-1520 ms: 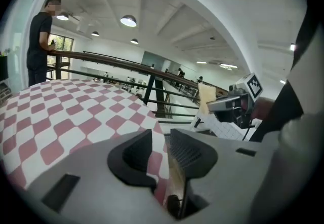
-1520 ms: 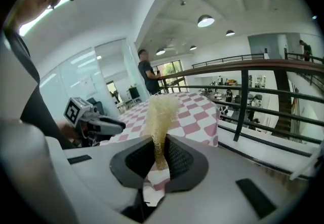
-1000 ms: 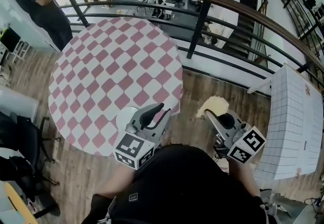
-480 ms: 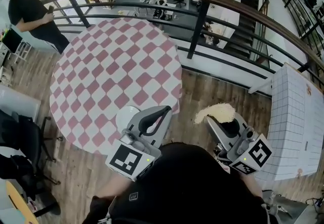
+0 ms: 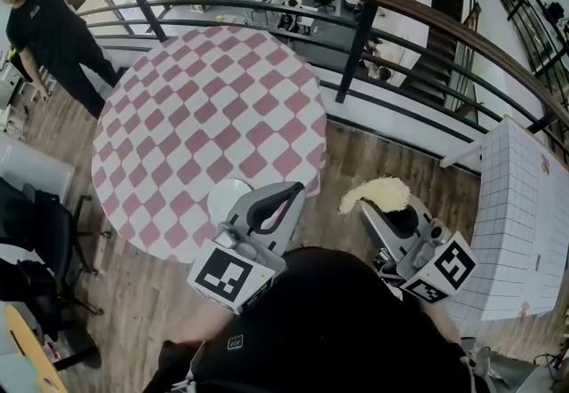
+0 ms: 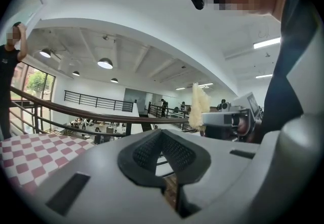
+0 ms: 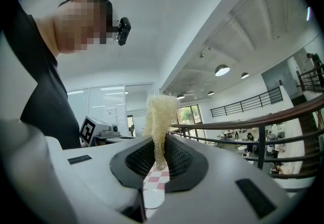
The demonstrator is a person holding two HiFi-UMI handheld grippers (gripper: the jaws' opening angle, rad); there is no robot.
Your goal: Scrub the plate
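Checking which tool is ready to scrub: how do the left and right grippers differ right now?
The left gripper has its jaws shut on nothing; the right gripper has its jaws shut on a pale scrubber. The left gripper is over the table edge, near the plate; the right gripper is off the table, above the floor. Both have shut jaws.

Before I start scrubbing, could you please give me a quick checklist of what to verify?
1. Scrubber gripped in the right claw: ok.
2. Plate lying on the table, near its edge: ok.
3. Left claw steadying the plate: not ok, it is shut on nothing.
4. Scrubber over the plate: not ok, it is held off to the side, past the table edge.
5. Dirt on the plate: cannot tell.
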